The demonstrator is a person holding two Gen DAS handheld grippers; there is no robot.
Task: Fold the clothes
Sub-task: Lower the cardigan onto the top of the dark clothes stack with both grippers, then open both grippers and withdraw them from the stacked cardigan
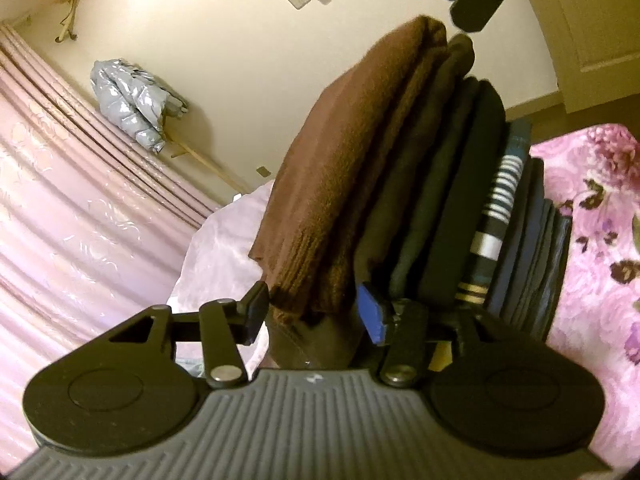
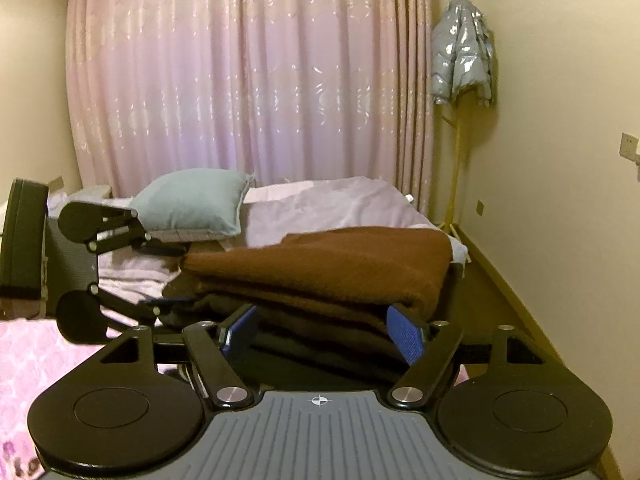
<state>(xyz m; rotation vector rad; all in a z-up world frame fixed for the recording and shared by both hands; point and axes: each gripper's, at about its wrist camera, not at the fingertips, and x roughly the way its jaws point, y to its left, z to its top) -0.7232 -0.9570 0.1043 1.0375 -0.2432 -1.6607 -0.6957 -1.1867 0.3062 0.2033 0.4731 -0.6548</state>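
A folded brown knit garment (image 1: 352,168) lies on top of a stack of folded dark and striped clothes (image 1: 492,208) on the bed. My left gripper (image 1: 316,304) is turned on its side and is shut on the brown garment's near edge, one finger on each face. It also shows in the right wrist view (image 2: 168,276) at the garment's left end. My right gripper (image 2: 320,332) is open, its blue pads (image 2: 406,334) spread at the near edge of the stack below the brown garment (image 2: 320,264). Its finger shows in the left wrist view (image 1: 472,4) beyond the stack's far end.
The bed has a pink floral cover (image 1: 596,216) and a pale lilac quilt (image 2: 340,204) with a light blue pillow (image 2: 192,204). Pink curtains (image 2: 248,72) hang behind. A silver puffer jacket (image 2: 462,52) hangs on a wooden stand by the wall. Dark floor (image 2: 492,296) runs right of the bed.
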